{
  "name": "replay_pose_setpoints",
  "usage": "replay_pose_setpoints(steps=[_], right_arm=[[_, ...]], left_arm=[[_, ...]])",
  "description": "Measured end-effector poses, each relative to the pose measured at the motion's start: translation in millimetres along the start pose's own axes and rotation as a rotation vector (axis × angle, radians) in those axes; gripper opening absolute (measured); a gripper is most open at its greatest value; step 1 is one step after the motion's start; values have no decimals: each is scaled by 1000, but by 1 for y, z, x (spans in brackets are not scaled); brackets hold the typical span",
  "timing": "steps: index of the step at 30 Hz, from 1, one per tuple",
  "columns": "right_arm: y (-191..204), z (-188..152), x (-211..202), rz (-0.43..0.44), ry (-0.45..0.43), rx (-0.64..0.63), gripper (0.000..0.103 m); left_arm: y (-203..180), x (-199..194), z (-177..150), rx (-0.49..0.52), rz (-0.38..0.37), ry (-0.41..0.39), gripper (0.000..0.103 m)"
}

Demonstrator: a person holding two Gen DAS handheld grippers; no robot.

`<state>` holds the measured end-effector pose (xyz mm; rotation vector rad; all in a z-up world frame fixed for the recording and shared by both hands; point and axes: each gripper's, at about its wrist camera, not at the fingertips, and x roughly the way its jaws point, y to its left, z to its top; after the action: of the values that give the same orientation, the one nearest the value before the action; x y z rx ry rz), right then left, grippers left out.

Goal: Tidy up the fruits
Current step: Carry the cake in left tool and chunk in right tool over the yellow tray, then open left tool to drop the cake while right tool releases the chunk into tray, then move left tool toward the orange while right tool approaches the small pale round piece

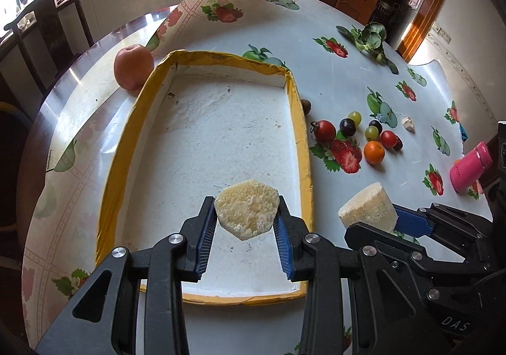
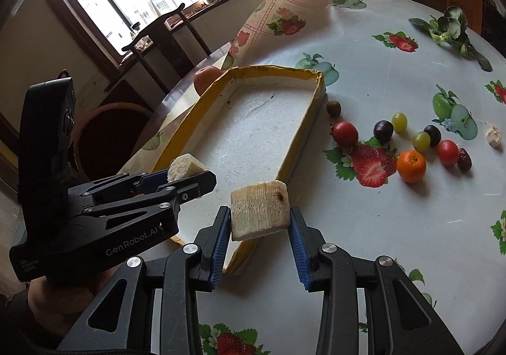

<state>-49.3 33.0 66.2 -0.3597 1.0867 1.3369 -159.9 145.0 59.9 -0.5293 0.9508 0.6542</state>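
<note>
My left gripper (image 1: 246, 212) is shut on a pale yellow peeled fruit chunk (image 1: 246, 212), held above the near end of the yellow-rimmed white tray (image 1: 303, 121). My right gripper (image 2: 260, 217) is shut on a second, blockier pale chunk (image 2: 260, 212), just over the tray's near right corner (image 2: 243, 257). Each gripper shows in the other's view: the right one (image 1: 379, 212) with its chunk (image 1: 367, 208), the left one (image 2: 180, 174) with its chunk (image 2: 185, 167). Small fruits lie right of the tray: tomatoes (image 1: 324, 130), grapes (image 1: 371, 132), a small orange (image 1: 374, 152). An apple (image 1: 133, 70) sits at the tray's far left.
A pink bottle (image 1: 471, 167) lies at the right edge. Leafy greens (image 1: 370, 37) rest at the far right of the fruit-print tablecloth (image 1: 332, 80), whose far corner is folded up. A small white crumb (image 1: 408, 124) lies near the grapes. A dark chair (image 1: 44, 26) stands behind the table.
</note>
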Motion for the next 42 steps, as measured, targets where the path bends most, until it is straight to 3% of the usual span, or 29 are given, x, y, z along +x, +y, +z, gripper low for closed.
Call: replay_pose_setpoints(steps=[12,19,26,31,42], right_arm=[[45,7,45,8,73,-88,37],[63,0,91,-19,163,-146,37],[66,-9,111,-35,217,-162,39],[63,-8,102,-53,198,-169,55],[25,-14,24,-59,67,-74,56]], left_arm=[[49,19,0,-59,3,44,33],[59,41,-10,-67,4,99,33],[60,51,-20,-41,37,129,34],[58,42,-14,-48,40,108,63],[30,12,10,-44,-23,40,64]])
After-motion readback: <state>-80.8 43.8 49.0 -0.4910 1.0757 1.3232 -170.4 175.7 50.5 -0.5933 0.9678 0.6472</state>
